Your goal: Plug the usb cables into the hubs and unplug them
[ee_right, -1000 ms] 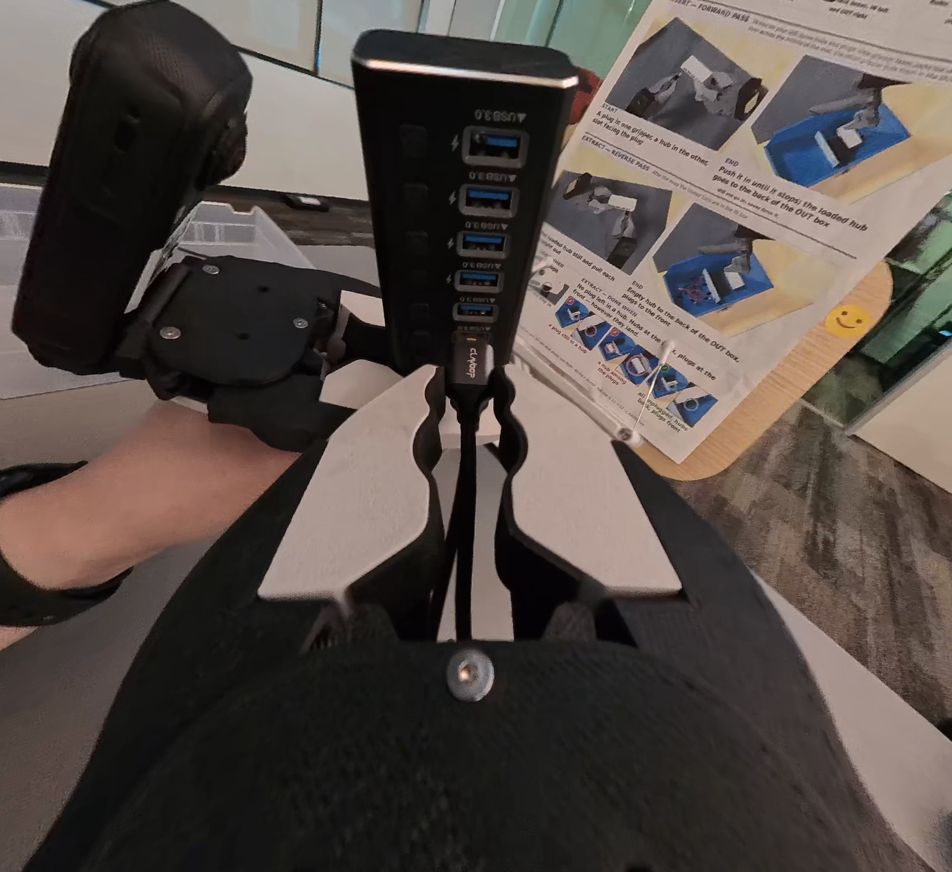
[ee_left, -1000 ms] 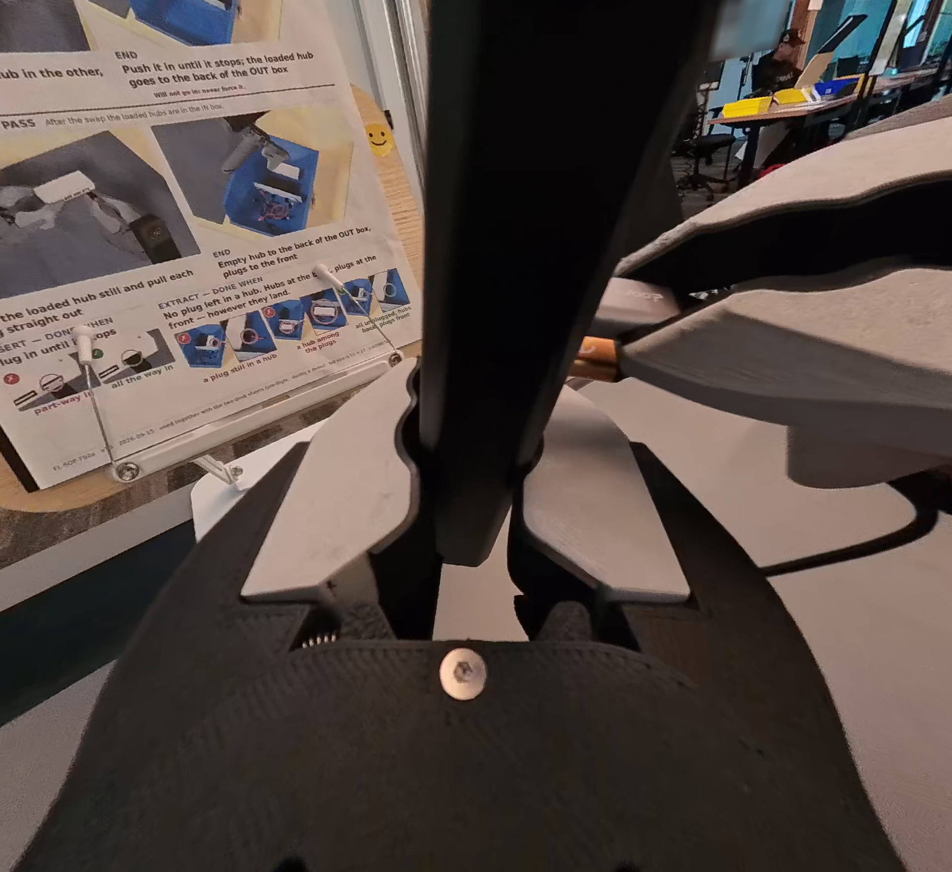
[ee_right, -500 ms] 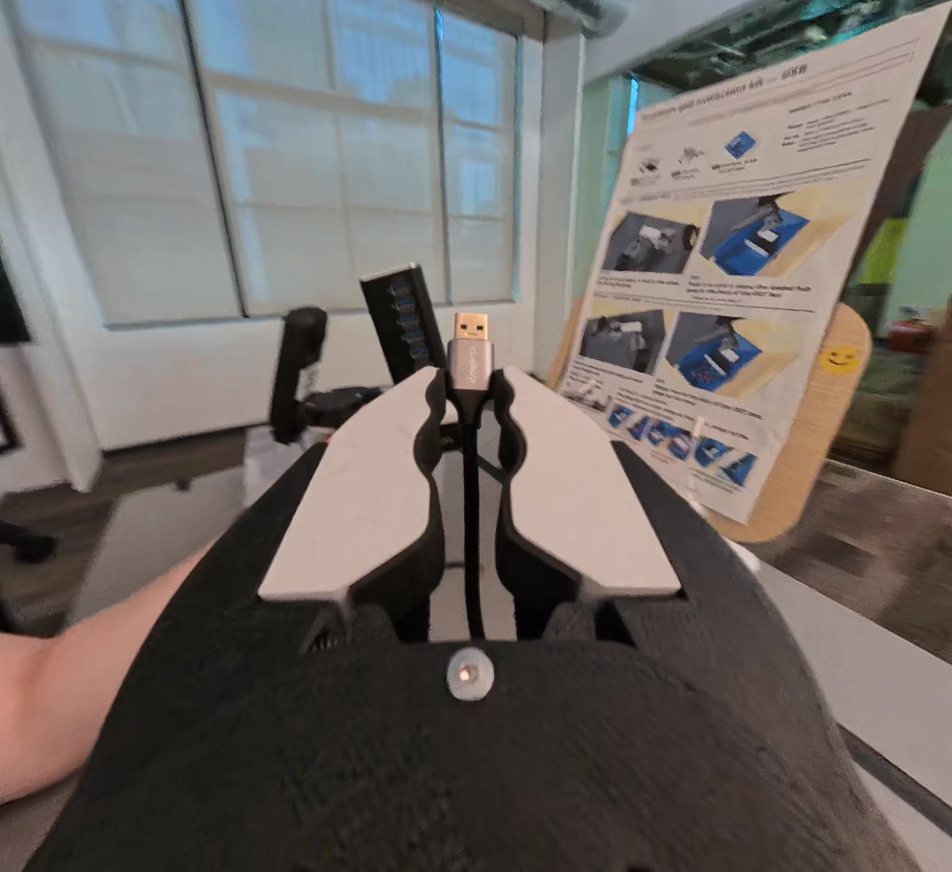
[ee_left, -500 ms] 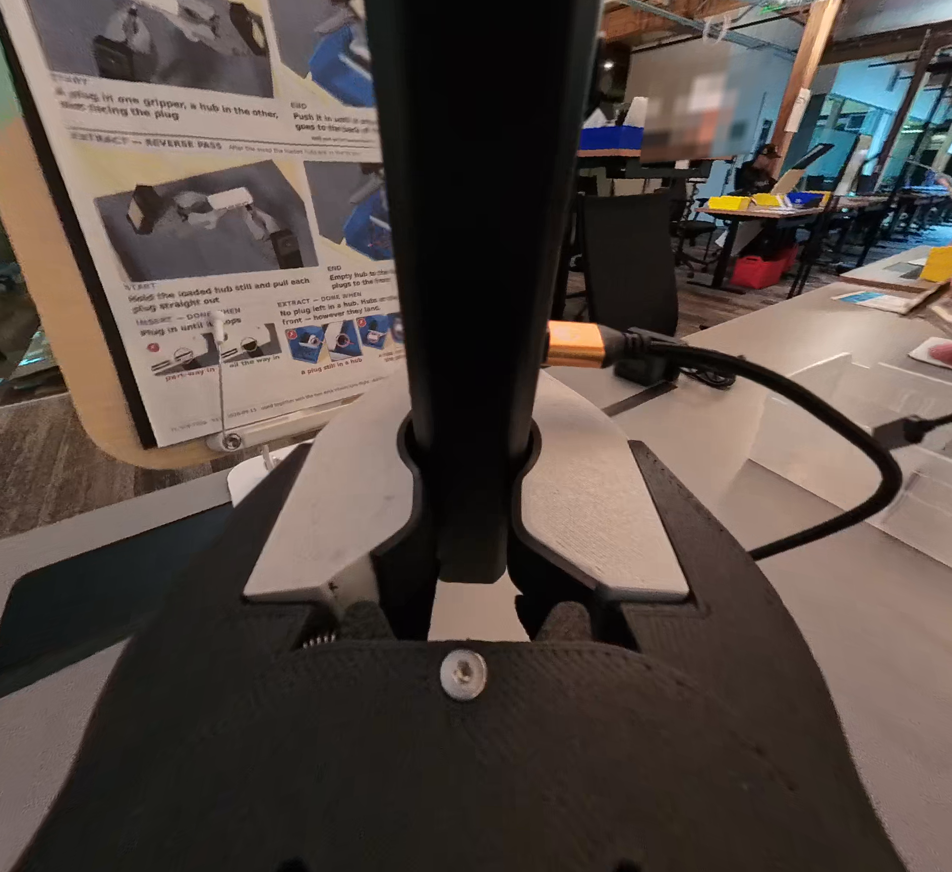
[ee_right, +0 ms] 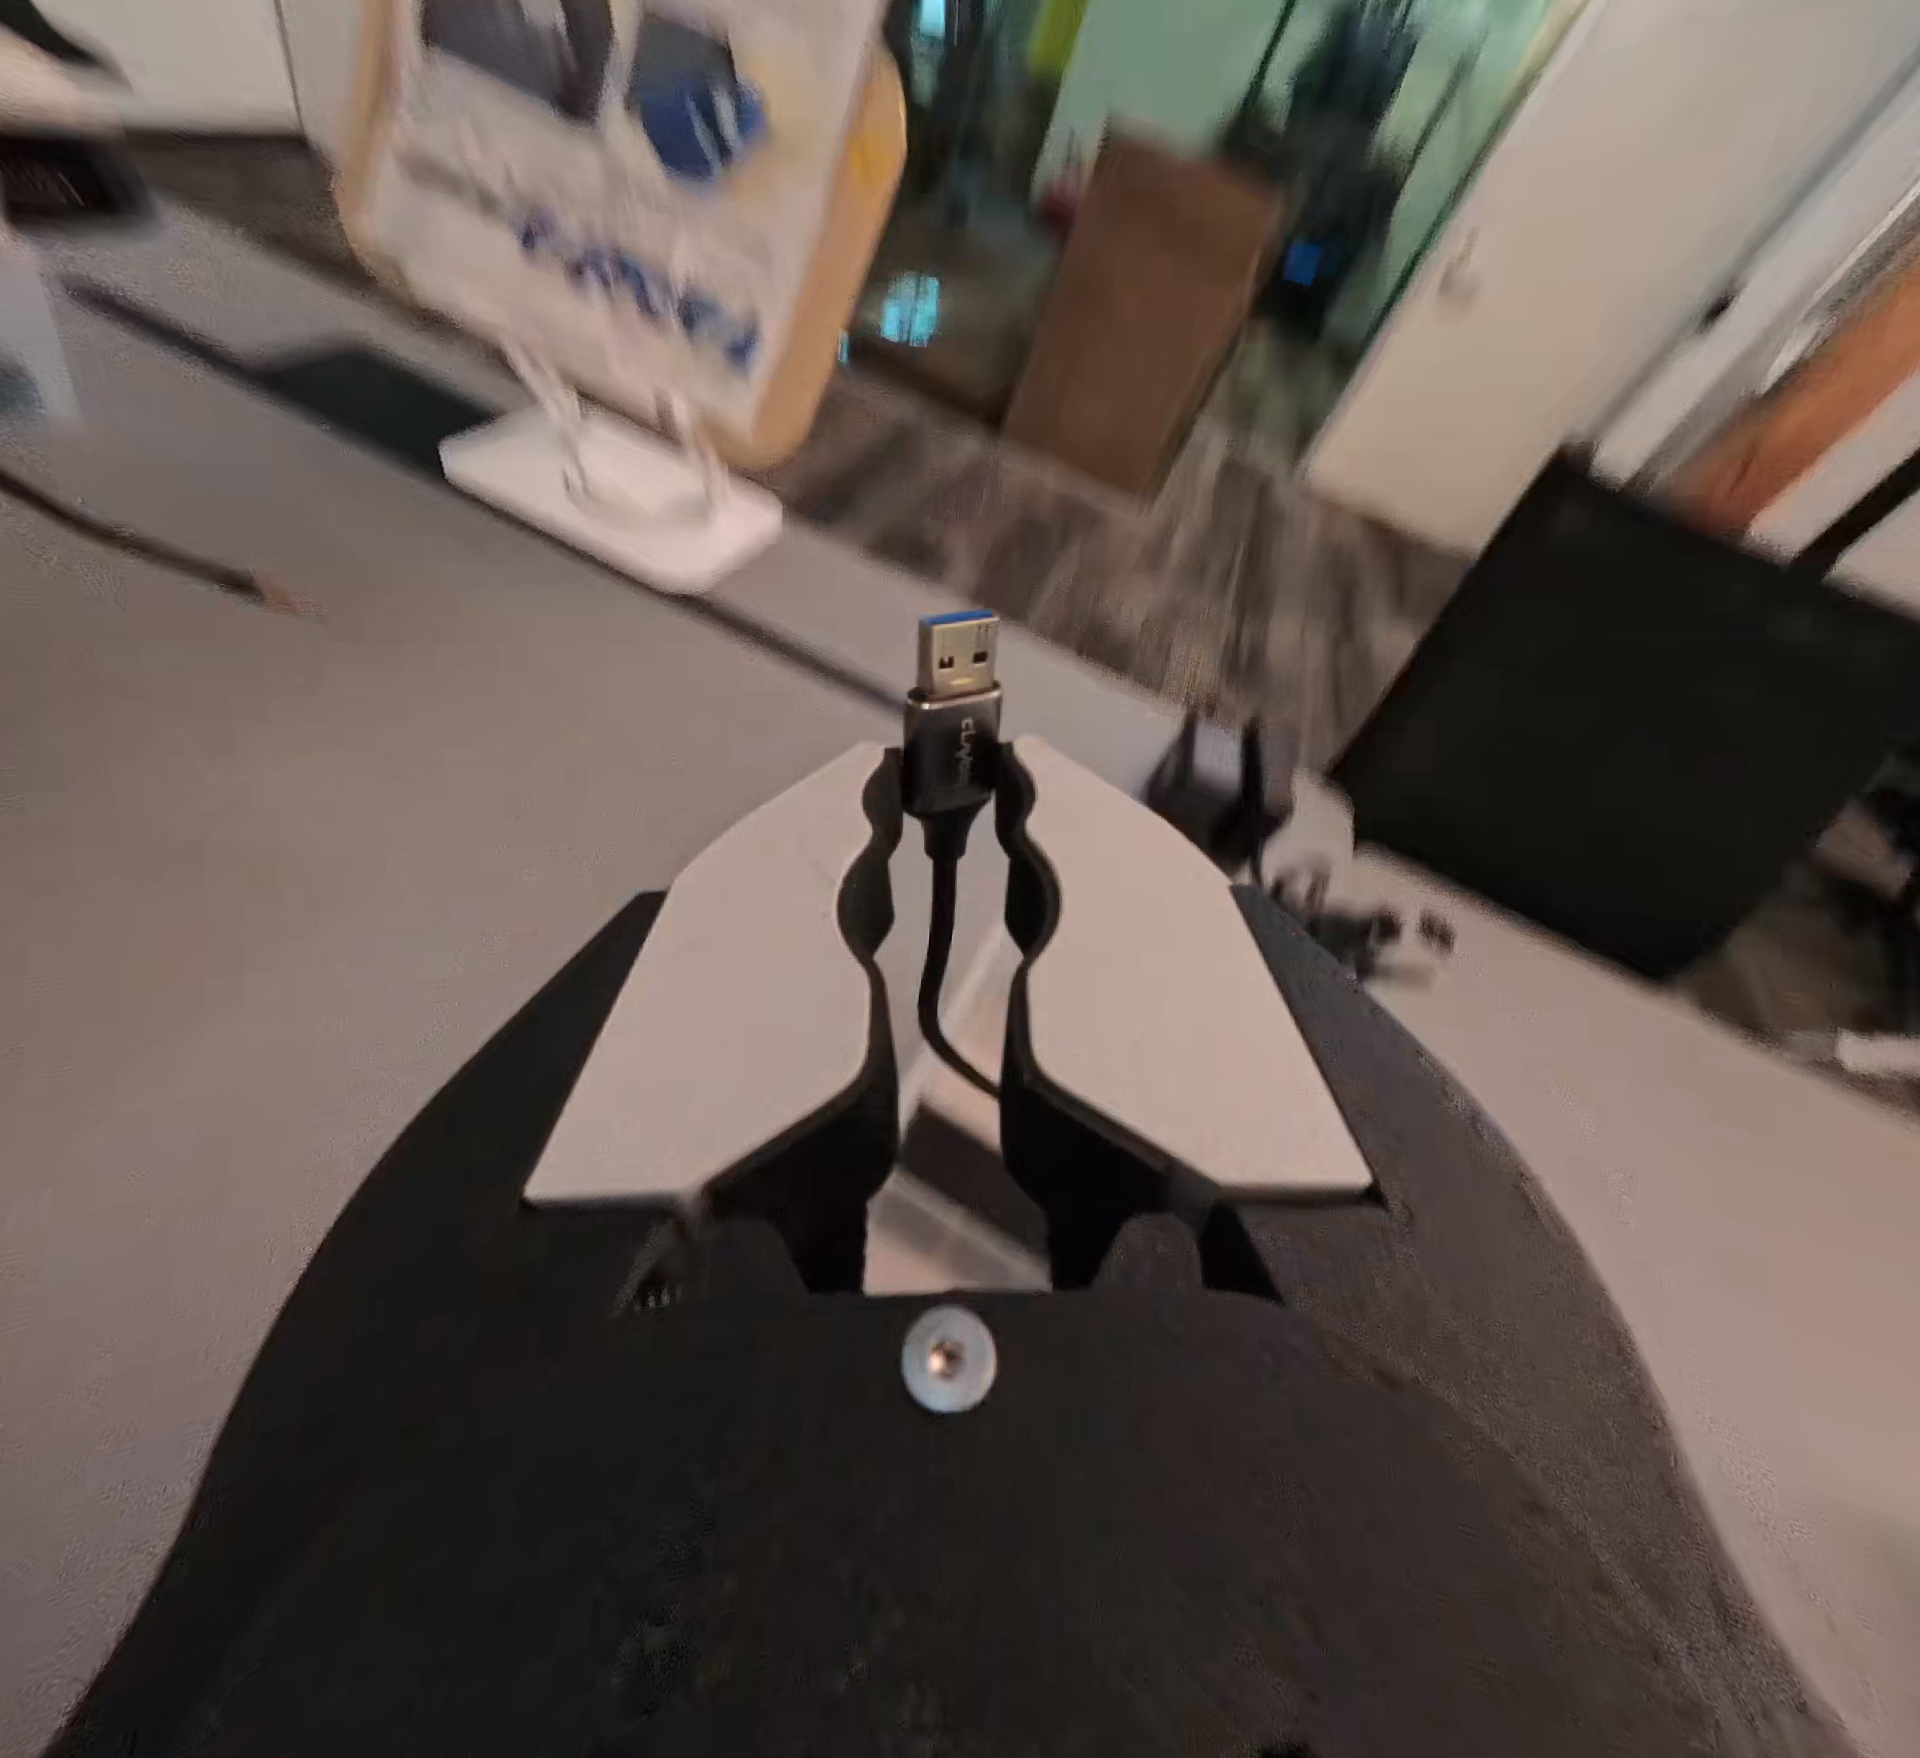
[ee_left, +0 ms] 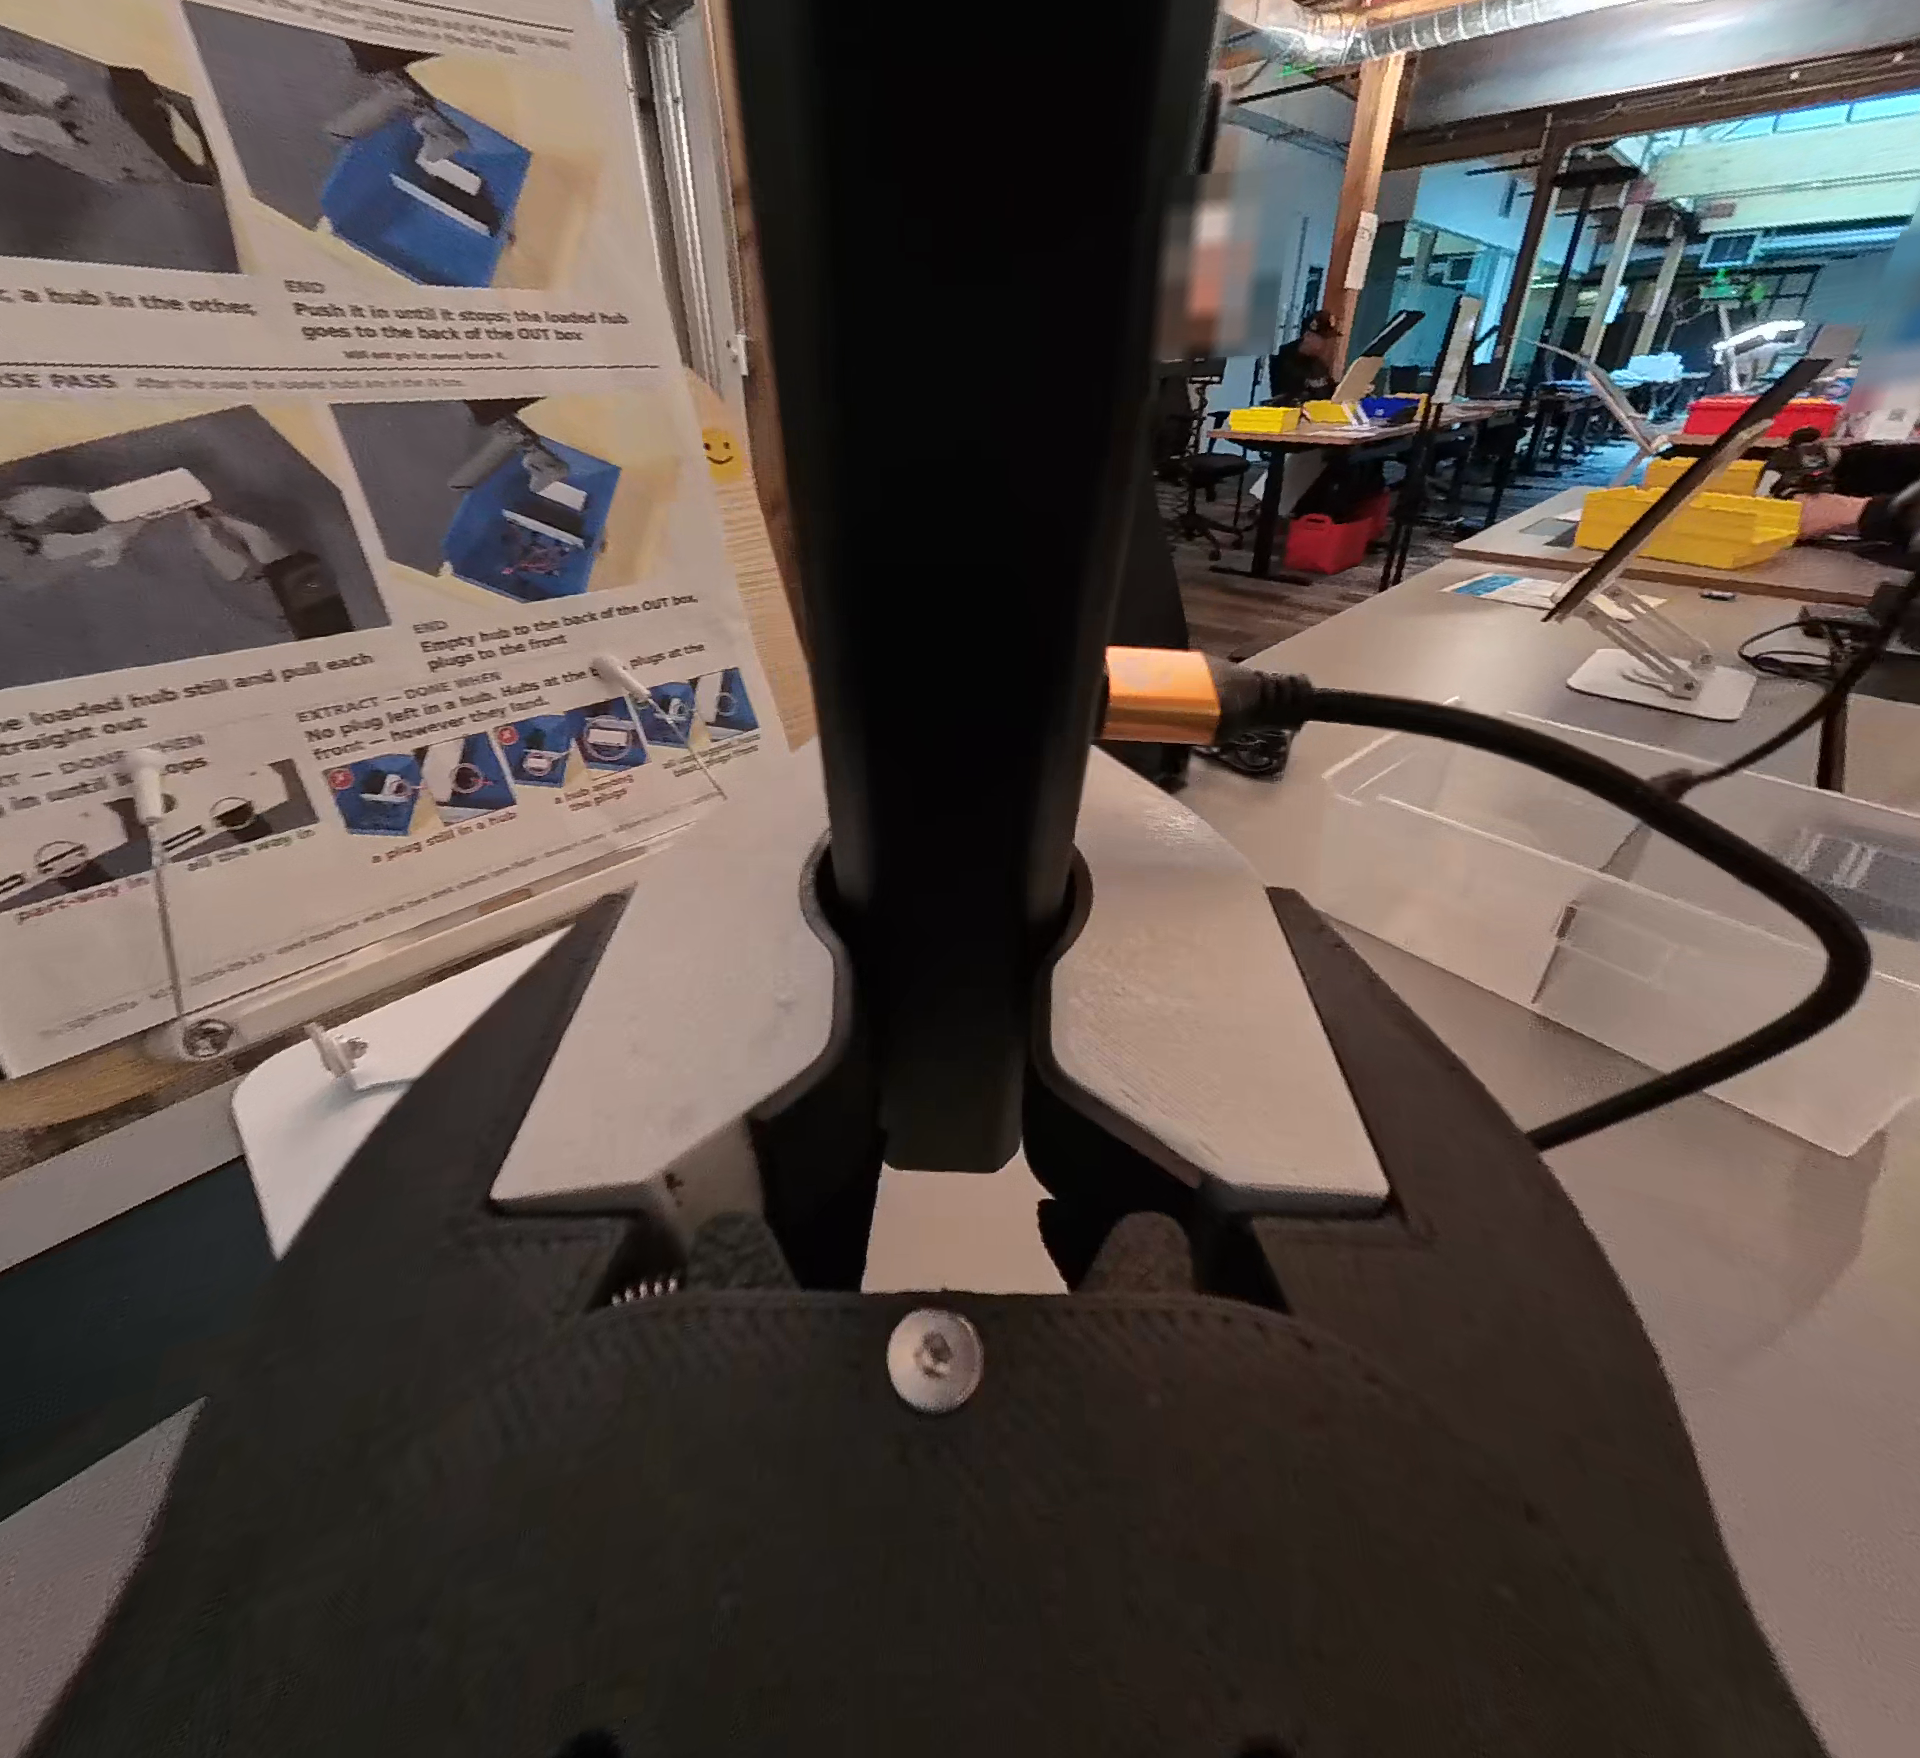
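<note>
While the left gripper [ee_left: 948, 887] clamps the upright black hub [ee_left: 956, 420] (an orange-collared plug [ee_left: 1158, 695] seated in its right side), the right gripper [ee_right: 948, 758] pinches a free grey USB plug [ee_right: 956, 706] above the table [ee_right: 312, 773].

A grey table [ee_left: 1714, 1313] carries everything. In the left wrist view a clear plastic bin [ee_left: 1558, 898] sits on it to the right, and at the far left edge stands the white base plate [ee_left: 312, 1137] of a stand holding an instruction sheet [ee_left: 343, 482]. The right wrist view, blurred, shows the same tabletop [ee_right: 312, 877] with that white base [ee_right: 613, 493] near its far edge and a dark cable [ee_right: 156, 555] lying at the left.
</note>
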Available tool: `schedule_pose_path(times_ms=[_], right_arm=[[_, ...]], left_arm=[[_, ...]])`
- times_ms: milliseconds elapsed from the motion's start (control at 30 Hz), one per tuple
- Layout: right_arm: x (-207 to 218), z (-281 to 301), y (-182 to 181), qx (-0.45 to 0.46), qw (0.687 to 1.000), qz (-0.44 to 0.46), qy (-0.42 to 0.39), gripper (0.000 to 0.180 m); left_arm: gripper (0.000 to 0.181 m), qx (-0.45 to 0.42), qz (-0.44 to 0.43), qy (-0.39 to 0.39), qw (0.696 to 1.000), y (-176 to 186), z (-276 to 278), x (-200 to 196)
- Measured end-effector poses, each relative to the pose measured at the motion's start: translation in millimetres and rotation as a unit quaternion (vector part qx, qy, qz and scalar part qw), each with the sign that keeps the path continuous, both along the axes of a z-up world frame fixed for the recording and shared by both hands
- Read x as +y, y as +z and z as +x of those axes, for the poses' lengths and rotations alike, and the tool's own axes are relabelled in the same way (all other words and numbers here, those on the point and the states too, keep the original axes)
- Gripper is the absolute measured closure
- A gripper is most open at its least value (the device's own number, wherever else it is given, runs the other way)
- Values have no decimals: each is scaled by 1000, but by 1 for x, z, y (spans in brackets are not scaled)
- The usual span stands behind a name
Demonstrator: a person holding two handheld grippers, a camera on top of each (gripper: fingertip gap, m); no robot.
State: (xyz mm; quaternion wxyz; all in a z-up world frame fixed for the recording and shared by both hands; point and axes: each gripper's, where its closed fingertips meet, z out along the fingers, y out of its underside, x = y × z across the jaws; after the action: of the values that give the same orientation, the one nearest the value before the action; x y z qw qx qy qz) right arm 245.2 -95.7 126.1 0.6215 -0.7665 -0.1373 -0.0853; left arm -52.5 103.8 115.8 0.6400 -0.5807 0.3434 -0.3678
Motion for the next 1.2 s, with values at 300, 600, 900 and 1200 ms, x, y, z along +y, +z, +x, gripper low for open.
schedule_pose_path(times_ms=[300,600,900,1200], right_arm=[[-33,84,-156,86,934,-340,-73,164],[-32,60,-203,251,864,-437,0,140],[29,51,-3,55,996,26,-62,126],[40,-158,104,252,879,360,185,137]], left_arm=[[151,31,0,-19,999,-10,22,-9],[151,33,3,-33,999,-7,25,-17],[151,40,12,-31,999,-9,40,-25],[151,49,21,16,998,-16,53,-23]])
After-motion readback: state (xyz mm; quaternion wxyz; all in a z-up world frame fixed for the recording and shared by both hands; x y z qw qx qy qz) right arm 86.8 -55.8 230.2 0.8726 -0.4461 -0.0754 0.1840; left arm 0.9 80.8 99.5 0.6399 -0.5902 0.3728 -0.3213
